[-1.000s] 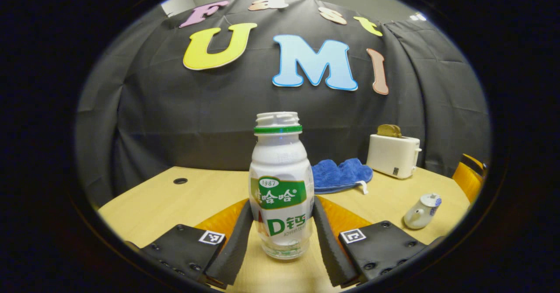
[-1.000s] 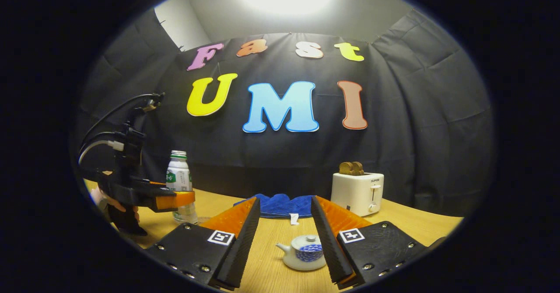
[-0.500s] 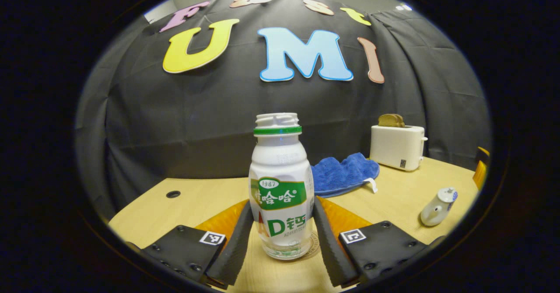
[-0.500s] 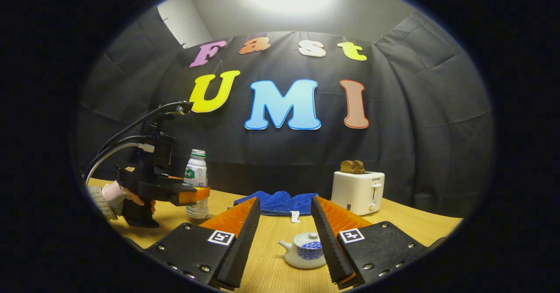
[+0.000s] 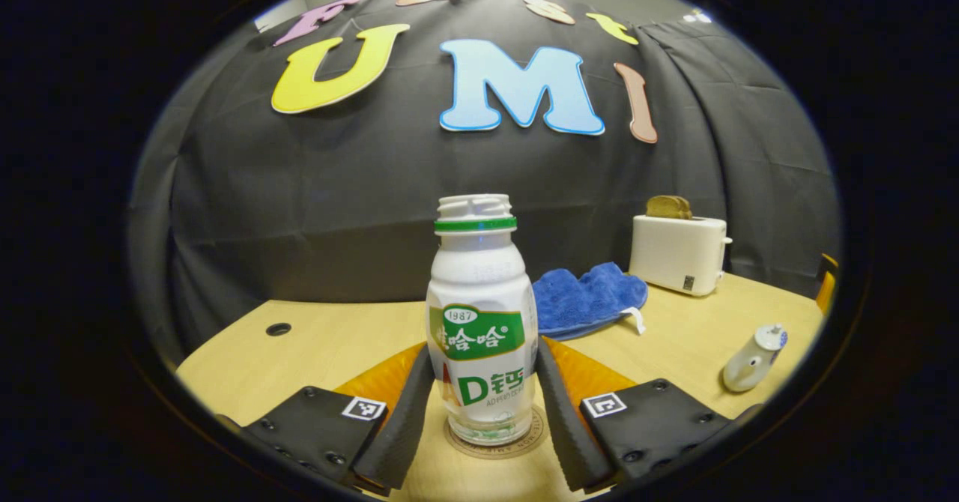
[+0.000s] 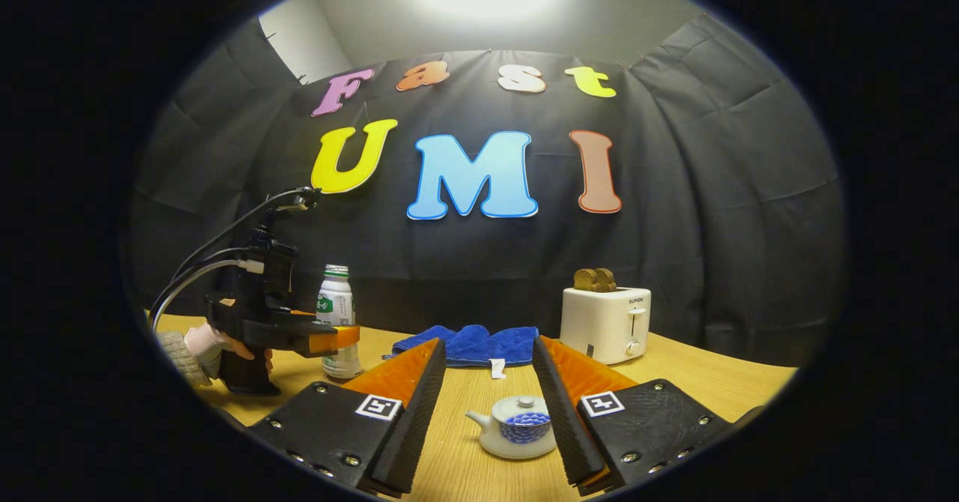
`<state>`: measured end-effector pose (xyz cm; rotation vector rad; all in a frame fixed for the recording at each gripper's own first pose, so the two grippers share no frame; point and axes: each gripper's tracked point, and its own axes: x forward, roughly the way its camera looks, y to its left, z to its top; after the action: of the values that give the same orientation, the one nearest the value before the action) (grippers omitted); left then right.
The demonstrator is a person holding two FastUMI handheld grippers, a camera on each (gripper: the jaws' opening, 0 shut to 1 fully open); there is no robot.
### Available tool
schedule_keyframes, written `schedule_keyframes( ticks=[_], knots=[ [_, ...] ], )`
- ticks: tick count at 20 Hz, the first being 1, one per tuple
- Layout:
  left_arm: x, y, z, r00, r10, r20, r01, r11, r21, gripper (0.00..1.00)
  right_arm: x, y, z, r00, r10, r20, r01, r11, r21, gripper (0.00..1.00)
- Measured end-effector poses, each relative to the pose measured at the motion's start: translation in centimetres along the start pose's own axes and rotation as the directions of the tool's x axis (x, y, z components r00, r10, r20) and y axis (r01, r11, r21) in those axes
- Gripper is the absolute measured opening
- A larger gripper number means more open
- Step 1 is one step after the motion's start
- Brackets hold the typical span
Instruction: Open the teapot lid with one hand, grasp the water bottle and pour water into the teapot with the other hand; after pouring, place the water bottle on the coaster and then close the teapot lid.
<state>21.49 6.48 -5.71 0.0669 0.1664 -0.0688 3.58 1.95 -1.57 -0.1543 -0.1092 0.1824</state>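
A white bottle (image 5: pixel 481 322) with a green label and an uncapped mouth stands upright between the fingers of my left gripper (image 5: pixel 483 354), which is shut on its lower half. Its base sits on or just over a round coaster (image 5: pixel 524 442) on the wooden table. The small white and blue teapot (image 5: pixel 751 348) is far to the right, lid on. In the right gripper view the teapot (image 6: pixel 515 434) sits just ahead of my open right gripper (image 6: pixel 487 345), partly behind its right finger. Farther left, a hand holds the left gripper (image 6: pixel 330 337) around the bottle (image 6: pixel 336 330).
A blue cloth (image 6: pixel 464 345) lies at the back of the table (image 6: pixel 719 382), in front of the black wall. A white toaster (image 6: pixel 607 324) with bread in it stands at the back right. A dark round hole (image 5: pixel 278 329) is in the tabletop at the left.
The left gripper has carried the bottle over the coaster and lowered it; the coaster now shows under its base. The right gripper stays open and has barely shifted.
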Motion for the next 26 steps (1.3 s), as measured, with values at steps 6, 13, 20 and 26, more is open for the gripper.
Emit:
schedule_keyframes(
  ticks=[6, 13, 20, 26],
  knots=[
    [0.3, 0.2, -0.9, 1.0, 0.009, -0.008, -0.009, 1.0, -0.028, 0.84, 0.1, 0.0, -0.1, 1.0, -0.001, -0.005, 0.001, 1.0, 0.0, 0.72],
    [0.3, 0.2, -0.8, 1.0, 0.014, -0.006, -0.014, 1.0, -0.027, 0.87, 0.2, -0.5, -0.2, 1.0, -0.017, -0.011, 0.017, 1.0, 0.001, 0.72],
    [0.3, -0.3, -0.8, 1.0, 0.013, -0.006, -0.013, 1.0, -0.022, 0.94, 0.2, -0.6, -0.6, 1.0, -0.02, -0.021, 0.02, 1.0, -0.007, 0.72],
    [-0.8, 0.3, 0.1, 0.999, 0.037, 0.014, -0.036, 0.998, -0.055, 1.0, 0.4, -0.6, -1.1, 0.999, -0.019, -0.045, 0.02, 1.0, 0.014, 0.72]
  ],
)
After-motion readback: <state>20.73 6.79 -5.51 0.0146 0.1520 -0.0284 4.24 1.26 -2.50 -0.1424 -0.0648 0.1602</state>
